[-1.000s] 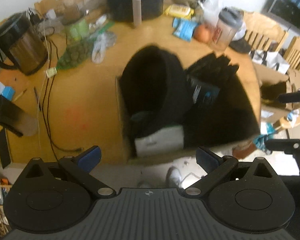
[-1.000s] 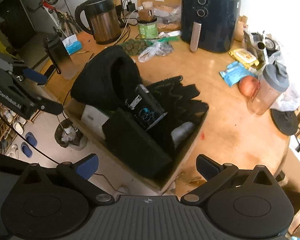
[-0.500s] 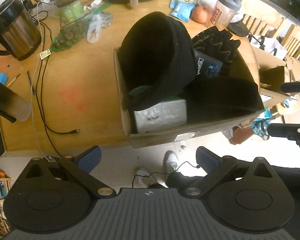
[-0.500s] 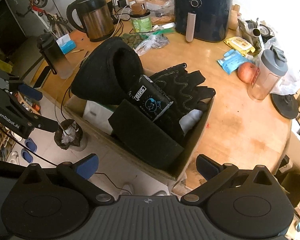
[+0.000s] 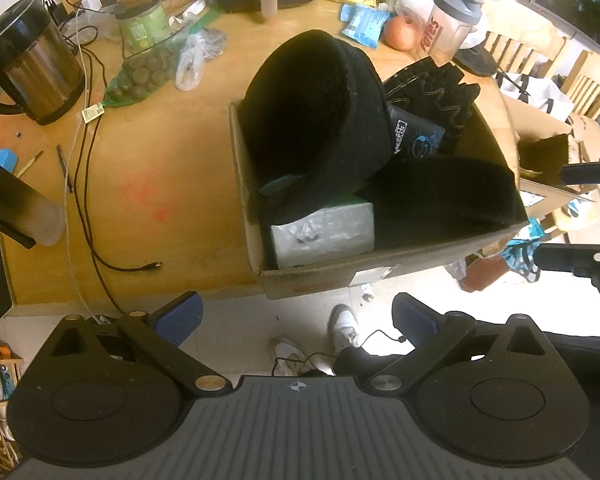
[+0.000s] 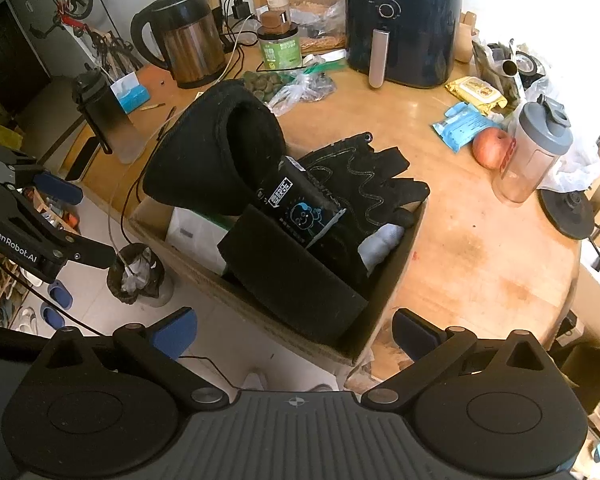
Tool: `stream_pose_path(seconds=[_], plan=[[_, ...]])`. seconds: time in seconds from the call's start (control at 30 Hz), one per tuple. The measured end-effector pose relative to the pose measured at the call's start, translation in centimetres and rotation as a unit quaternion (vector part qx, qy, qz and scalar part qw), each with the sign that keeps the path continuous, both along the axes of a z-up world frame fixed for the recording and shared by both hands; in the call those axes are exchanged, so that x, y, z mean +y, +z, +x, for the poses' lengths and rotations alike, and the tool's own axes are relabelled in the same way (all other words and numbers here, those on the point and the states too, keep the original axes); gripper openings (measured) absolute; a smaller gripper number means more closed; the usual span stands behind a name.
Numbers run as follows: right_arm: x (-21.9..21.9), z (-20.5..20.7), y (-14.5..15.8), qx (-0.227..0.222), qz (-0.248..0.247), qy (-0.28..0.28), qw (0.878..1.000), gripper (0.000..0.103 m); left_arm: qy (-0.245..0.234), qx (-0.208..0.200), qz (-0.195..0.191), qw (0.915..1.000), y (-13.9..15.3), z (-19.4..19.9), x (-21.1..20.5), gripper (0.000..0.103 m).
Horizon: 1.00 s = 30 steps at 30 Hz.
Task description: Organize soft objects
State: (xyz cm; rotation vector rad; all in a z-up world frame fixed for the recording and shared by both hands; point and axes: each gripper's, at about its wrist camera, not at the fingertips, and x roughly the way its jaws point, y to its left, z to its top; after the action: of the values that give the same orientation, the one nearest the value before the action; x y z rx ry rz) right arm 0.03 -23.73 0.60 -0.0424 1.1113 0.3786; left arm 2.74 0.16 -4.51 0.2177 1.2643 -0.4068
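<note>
Both tongs hang wide and empty over the floor: left tongs (image 5: 296,314), right tongs (image 6: 294,330). Just beyond, a cardboard box (image 5: 312,280) overhanging the surface (image 6: 480,240) holds a black hat (image 5: 320,108) and gloves (image 6: 372,180). Farther off stand 1 kettle (image 6: 188,44) and an air fryer (image 6: 404,24).

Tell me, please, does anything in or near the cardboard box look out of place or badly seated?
Yes. The cardboard box juts past the table edge, over the floor. The big black hat stands tilted, well above the rim. The black gloves drape over the far wall.
</note>
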Motion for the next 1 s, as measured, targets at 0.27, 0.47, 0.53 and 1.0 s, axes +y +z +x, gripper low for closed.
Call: stream_pose_path(seconds=[0.27, 0.47, 0.53, 1.0], plan=[[-0.16, 0.06, 0.24, -0.002, -0.001, -0.001, 1.000, 0.103, 0.000, -0.003, -0.001, 1.0000, 0.18, 0.03, -0.15, 0.103], [-0.28, 0.17, 0.33, -0.002, -0.001, -0.001, 1.000, 0.103, 0.001, -0.005, -0.001, 1.0000, 0.24, 0.05, -0.17, 0.103], [-0.32, 0.18, 0.37, -0.003, -0.001, -0.003, 1.000, 0.103, 0.002, -0.006, -0.001, 1.0000, 0.24, 0.06, -0.14, 0.103], [-0.44, 0.20, 0.44, -0.003, 0.002, -0.005, 1.000, 0.103, 0.009, -0.008, -0.002, 0.9999, 0.33, 0.14, 0.05, 0.103]])
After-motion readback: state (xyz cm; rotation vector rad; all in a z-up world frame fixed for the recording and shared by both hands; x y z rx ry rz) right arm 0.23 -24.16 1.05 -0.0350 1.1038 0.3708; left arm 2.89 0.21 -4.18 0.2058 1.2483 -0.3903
